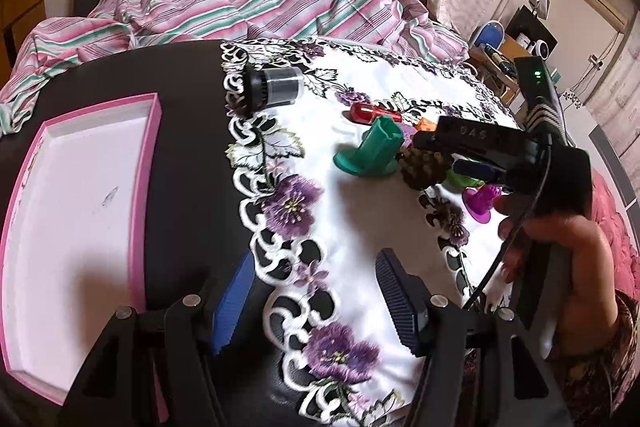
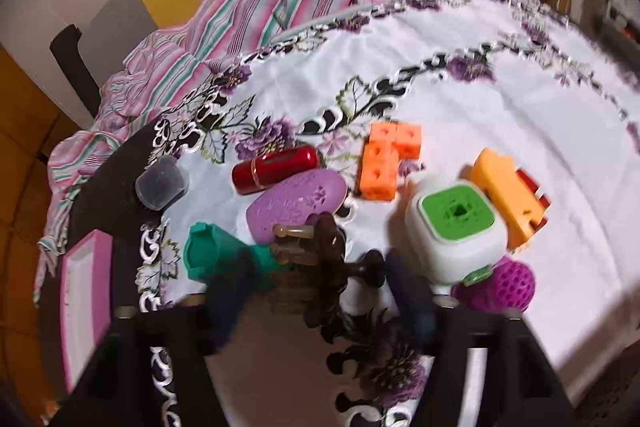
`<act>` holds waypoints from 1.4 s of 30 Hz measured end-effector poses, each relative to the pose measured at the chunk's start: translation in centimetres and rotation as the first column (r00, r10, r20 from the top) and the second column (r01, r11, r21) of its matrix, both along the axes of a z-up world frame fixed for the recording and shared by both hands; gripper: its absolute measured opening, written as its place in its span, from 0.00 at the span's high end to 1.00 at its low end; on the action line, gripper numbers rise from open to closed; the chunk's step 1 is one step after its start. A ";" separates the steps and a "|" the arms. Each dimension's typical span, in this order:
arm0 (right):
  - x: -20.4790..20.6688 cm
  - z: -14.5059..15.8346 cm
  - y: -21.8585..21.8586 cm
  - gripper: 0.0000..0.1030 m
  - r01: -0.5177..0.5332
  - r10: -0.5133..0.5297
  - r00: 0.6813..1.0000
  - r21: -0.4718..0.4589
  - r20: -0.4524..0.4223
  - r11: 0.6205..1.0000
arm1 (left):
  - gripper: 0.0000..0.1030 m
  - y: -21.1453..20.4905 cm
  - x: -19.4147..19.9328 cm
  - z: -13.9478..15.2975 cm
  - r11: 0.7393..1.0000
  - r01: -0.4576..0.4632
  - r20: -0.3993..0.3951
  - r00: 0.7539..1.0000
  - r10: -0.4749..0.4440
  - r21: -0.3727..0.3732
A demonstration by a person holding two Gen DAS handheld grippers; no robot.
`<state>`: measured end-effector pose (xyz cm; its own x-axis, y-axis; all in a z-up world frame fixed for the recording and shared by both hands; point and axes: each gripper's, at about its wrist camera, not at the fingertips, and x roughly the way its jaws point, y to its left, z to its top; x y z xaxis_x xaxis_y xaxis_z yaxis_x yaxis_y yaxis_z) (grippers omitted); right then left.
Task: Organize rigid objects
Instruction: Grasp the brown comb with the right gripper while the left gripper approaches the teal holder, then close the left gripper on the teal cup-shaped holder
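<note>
Our right gripper (image 2: 320, 267) straddles the brown hair claw (image 2: 316, 259), jaws apart, mid-surface beside the green cup (image 2: 212, 255). Light, stiff, brittle; we'd pinch its body. Left gripper (image 1: 312, 307) gapes empty.

Both wrist views look steeply down, close over the embroidered cloth (image 1: 360, 227), sharing the green piece (image 2: 208, 251).

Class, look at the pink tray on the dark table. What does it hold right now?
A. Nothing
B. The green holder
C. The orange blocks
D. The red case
A: the tray shows only its bare white floor, while the red case, green holder and orange blocks all lie on the cloth.
</note>
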<state>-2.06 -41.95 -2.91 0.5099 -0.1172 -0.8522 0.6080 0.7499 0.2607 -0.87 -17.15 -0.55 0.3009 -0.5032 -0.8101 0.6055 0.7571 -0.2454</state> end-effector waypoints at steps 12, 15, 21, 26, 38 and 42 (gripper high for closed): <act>0.1 -1.5 -1.4 0.36 0.013 -0.018 0.999 0.129 0.038 0.992 | 0.38 -3.0 1.8 -1.1 0.999 0.019 0.019 1.000 -0.020 0.038; -0.5 -0.6 -1.7 0.64 0.034 -0.043 0.995 0.110 0.088 0.993 | 0.38 -4.7 2.2 -1.3 0.997 0.048 0.044 0.998 -0.051 0.053; -0.6 -1.1 -2.3 0.59 0.074 -0.083 0.995 0.138 0.059 0.988 | 0.38 -8.9 2.9 -1.7 0.990 0.116 0.082 0.989 -0.122 0.078; -1.0 -1.1 -2.9 0.52 0.109 -0.120 0.991 0.143 0.066 0.984 | 0.38 -12.9 3.9 -2.4 0.979 0.167 0.129 0.975 -0.182 0.120; -0.9 -1.7 -3.0 0.31 0.120 -0.124 0.992 0.153 0.020 0.981 | 0.70 -14.3 5.4 -4.4 0.982 0.178 0.113 0.976 -0.185 0.067; -0.5 -2.4 -2.8 0.30 0.099 -0.099 0.995 0.164 -0.008 0.981 | 0.70 -12.1 5.4 -4.2 0.990 0.137 0.099 0.985 -0.140 0.039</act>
<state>-2.57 -44.78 -5.28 0.5029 -0.0259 -0.8639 0.6773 0.6328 0.3753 4.57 -29.29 -4.75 0.3110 -0.5201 -0.7955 0.7255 0.6706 -0.1548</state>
